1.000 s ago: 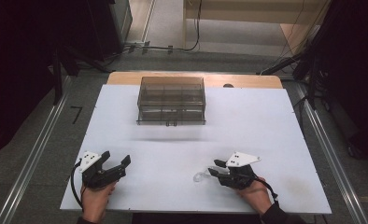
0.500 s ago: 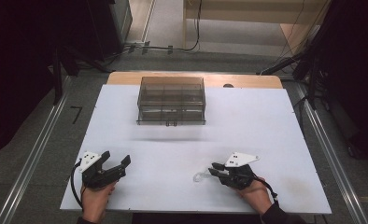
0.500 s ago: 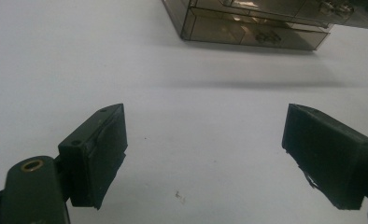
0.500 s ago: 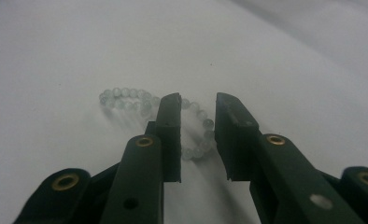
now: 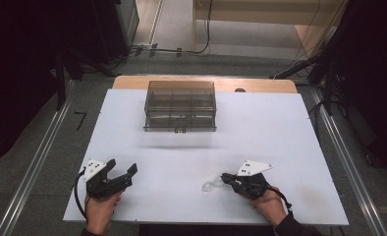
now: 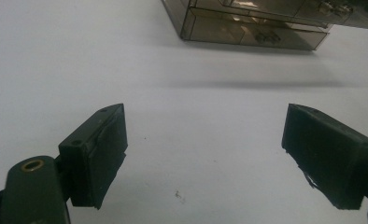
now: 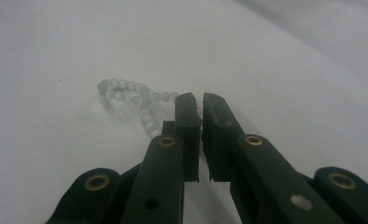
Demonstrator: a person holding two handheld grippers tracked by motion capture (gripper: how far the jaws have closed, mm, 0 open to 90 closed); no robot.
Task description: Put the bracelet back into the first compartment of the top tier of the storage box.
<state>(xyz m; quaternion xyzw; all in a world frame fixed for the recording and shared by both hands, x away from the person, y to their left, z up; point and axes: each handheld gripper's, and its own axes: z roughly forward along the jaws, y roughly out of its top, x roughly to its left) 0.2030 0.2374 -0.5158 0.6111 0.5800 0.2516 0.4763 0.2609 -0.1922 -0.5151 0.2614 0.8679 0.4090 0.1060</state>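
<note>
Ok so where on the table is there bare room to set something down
Most of the white table is bare. The widest patch is the middle band between the drawer box and the two grippers. Both sides of the box are free too. It gets tight only near the front edge: the left gripper sits open there, and the right gripper is shut on a bead string.

A white table [image 5: 290,128] carries a smoky clear drawer box [image 5: 180,105] and a pale bead string [image 5: 211,186]
</note>
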